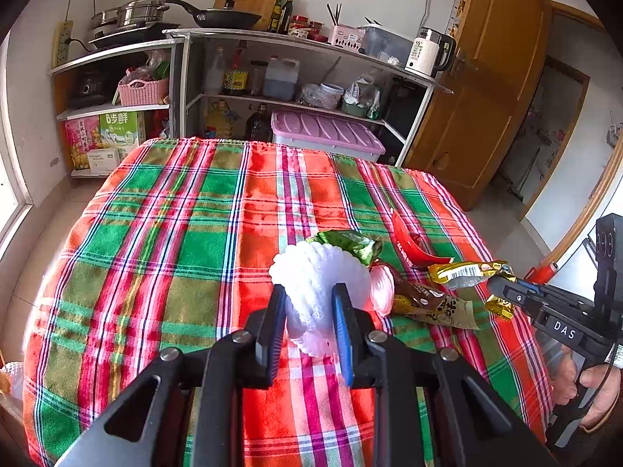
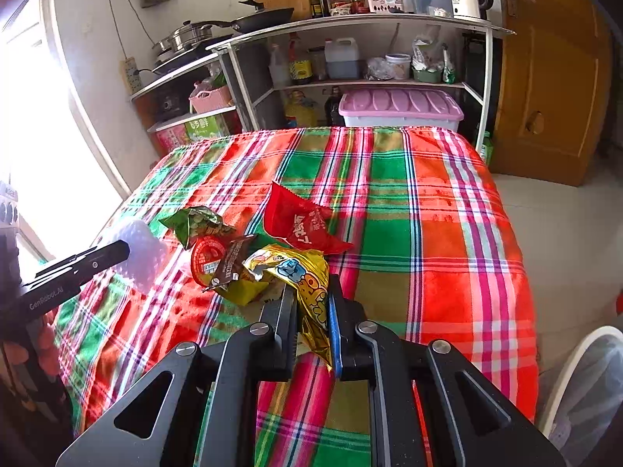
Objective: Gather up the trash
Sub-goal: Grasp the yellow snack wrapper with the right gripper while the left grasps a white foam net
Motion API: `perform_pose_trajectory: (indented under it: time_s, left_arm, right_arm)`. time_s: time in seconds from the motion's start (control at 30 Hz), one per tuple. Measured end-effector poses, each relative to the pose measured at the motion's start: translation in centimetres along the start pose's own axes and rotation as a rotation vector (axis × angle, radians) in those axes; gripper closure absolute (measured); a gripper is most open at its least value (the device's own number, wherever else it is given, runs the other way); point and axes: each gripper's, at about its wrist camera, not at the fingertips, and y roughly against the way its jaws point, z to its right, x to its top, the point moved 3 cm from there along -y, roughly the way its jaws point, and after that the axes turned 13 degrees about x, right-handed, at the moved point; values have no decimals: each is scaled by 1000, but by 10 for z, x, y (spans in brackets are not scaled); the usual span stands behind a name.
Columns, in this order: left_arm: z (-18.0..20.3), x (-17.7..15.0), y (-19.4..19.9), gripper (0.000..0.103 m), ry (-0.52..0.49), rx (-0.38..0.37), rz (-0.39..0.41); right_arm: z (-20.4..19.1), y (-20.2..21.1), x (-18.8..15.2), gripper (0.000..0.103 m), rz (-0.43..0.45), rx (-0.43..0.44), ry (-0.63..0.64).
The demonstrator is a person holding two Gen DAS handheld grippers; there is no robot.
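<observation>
My left gripper point(image 1: 308, 292) is shut on a white foam fruit net point(image 1: 315, 272), which it holds just above the plaid tablecloth point(image 1: 175, 214). My right gripper point(image 2: 311, 290) is shut on a crinkled gold snack wrapper point(image 2: 303, 272), lifted slightly. In the left wrist view the right gripper point(image 1: 496, 284) comes in from the right with the gold wrapper point(image 1: 463, 272). The right wrist view shows the left gripper point(image 2: 117, 251) with the foam net point(image 2: 142, 249). Between them lie a green wrapper point(image 2: 194, 225), a red wrapper point(image 2: 300, 225), a brown-and-yellow packet point(image 2: 233, 272) and a red-lidded cup point(image 2: 206, 258).
Kitchen shelves point(image 1: 272, 39) with pans, bottles and a pink-lidded box point(image 1: 327, 132) stand behind the table. A wooden door point(image 1: 486, 97) is at the right. A white bin with a liner point(image 2: 584, 381) stands on the floor right of the table. A person's hand point(image 1: 595, 393) grips the right tool.
</observation>
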Motion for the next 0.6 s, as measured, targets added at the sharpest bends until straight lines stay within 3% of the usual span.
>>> perform_pose_trajectory:
  time_s: [0.6]
  left_arm:
    - [82,0,36,78,-125,-143,48]
  right_arm:
    - [24,76,-19,89,129,-59,-69]
